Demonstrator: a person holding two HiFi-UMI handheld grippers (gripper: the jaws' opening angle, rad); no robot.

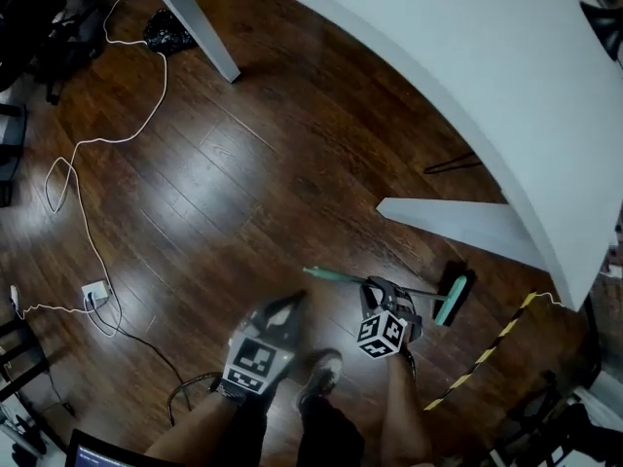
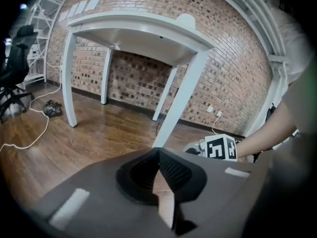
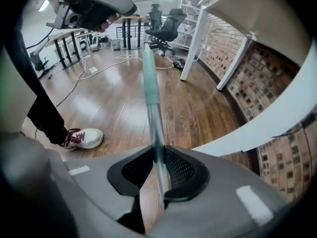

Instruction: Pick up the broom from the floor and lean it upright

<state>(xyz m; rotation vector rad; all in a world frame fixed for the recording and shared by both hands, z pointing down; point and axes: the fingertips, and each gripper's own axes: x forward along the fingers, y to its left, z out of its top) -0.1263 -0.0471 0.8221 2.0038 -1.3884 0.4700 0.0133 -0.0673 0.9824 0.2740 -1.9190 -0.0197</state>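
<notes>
The dark brown wooden plank floor (image 1: pixel 243 183) carries a slanted white table leg (image 1: pixel 200 27) and a flat white table foot (image 1: pixel 458 224). A long thin white cable (image 1: pixel 159 105) winds over the boards to a small white socket block (image 1: pixel 94 291). A crumpled black bag (image 1: pixel 167 33) lies beside the leg. A yellow-and-black striped strip (image 1: pixel 482 356) runs across at the right. The head of the teal broom (image 1: pixel 455 295) is near the table foot; if it touches the floor, I cannot tell.

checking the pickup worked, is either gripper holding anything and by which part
The right gripper holds the broom by its metal handle, right beside the green sleeve. The left gripper holds nothing.
</notes>
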